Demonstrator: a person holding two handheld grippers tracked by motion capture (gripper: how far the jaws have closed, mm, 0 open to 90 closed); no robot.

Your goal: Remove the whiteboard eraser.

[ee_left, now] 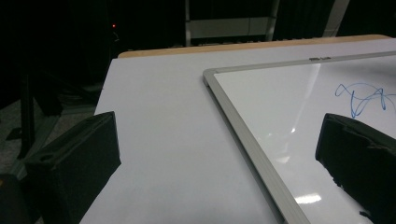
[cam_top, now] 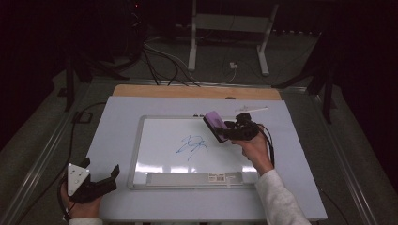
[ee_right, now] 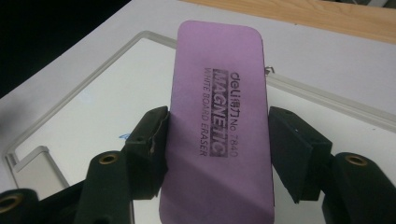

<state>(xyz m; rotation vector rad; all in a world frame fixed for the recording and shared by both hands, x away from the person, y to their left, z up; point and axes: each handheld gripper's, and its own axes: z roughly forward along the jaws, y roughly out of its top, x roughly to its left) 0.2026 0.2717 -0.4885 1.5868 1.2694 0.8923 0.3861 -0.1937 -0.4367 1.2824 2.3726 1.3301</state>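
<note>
Dark room all round, and on the white worktop [cam_top: 155, 206] lies a whiteboard [cam_top: 159, 140] with a blue scribble [cam_top: 191, 144] at its middle. Right tool [cam_top: 224, 130] is clamped on the purple eraser [ee_right: 219, 116], held over the board's far right corner. Best play, I'd say: lower it flat, felt face down, and sweep across the ink with even pressure. It's a rounded slab printed "MAGNETIC WHITE BOARD ERASER". Left tool [cam_top: 101, 171] sits jaws apart, holding nothing, at the worktop's near left corner.
</note>
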